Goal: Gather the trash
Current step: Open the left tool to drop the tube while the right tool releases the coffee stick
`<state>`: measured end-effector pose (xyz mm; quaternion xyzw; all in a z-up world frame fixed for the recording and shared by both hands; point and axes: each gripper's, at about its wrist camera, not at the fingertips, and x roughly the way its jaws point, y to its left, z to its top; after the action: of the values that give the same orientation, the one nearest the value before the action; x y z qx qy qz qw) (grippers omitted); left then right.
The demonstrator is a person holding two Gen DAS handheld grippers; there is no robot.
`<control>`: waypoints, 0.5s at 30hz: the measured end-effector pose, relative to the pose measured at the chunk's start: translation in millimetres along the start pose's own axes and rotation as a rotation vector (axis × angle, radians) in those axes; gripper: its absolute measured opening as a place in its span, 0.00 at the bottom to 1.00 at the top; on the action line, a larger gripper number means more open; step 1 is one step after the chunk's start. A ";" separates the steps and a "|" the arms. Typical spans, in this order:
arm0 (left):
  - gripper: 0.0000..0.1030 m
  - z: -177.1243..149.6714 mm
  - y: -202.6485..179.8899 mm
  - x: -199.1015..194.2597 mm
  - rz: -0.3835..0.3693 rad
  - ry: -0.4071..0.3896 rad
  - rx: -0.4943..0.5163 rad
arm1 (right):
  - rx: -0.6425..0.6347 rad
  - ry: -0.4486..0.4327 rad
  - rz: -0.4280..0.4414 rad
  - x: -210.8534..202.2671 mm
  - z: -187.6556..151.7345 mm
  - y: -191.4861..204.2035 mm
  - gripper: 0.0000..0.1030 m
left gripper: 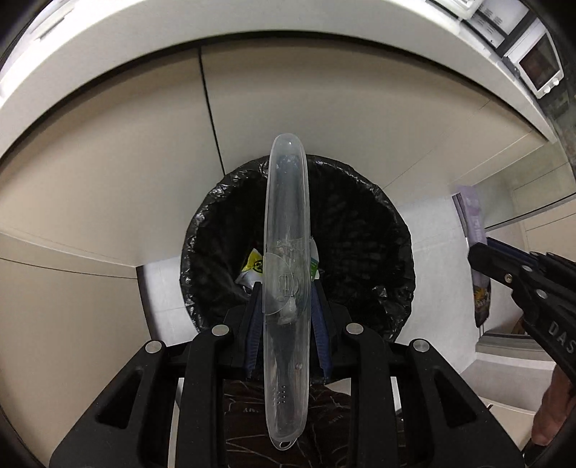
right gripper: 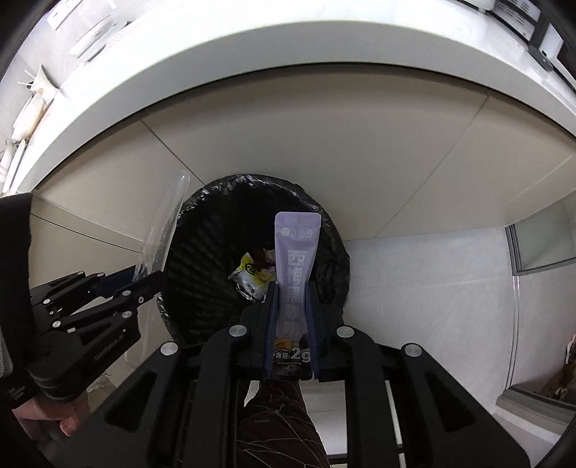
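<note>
A clear plastic case (left gripper: 287, 288), long and narrow, is clamped edge-on between the blue pads (left gripper: 252, 334) of the left gripper (left gripper: 286, 298), and it is held pointing forward along the fingers. Directly ahead of this gripper, and below it, a bin (left gripper: 360, 223) lined with a black bag is seen, its mouth open. At the bottom of the bin a yellow and white wrapper (left gripper: 252, 266) is seen just to the left of the case. The bin is set on a pale floor against beige cupboard doors (left gripper: 108, 180), beneath a white counter edge (left gripper: 180, 32).

A purple sachet (right gripper: 296, 259) with printed characters is gripped between the pads of the right gripper (right gripper: 291, 298), and it is held upright along the fingers with its top end over the bin's mouth. More wrappers can be made out inside the bin, just left of the sachet. The left gripper is seen to the left of the right one, close beside it, with the clear case reaching over the bin's left rim. A hand (right gripper: 54, 417) is seen on its handle at the lower left.
</note>
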<state>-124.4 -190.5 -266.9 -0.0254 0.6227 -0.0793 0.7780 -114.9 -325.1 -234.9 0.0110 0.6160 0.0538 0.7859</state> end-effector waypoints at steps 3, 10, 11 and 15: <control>0.24 2.1 -5.1 6.7 -0.002 0.003 0.012 | 0.009 0.007 -0.005 1.3 -0.9 -3.8 0.14; 0.39 7.9 -20.1 8.6 0.009 -0.029 0.063 | 0.018 0.008 -0.008 0.2 0.5 -5.0 0.14; 0.49 8.1 -19.4 5.7 0.015 -0.042 0.061 | 0.017 0.007 -0.007 -0.1 0.7 -4.5 0.14; 0.65 13.0 -8.3 -7.5 0.034 -0.074 0.034 | 0.011 0.008 0.000 -1.0 0.8 -2.5 0.14</control>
<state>-114.1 -198.3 -255.6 -0.0045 0.5925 -0.0754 0.8020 -114.2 -327.6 -233.9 0.0153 0.6194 0.0505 0.7833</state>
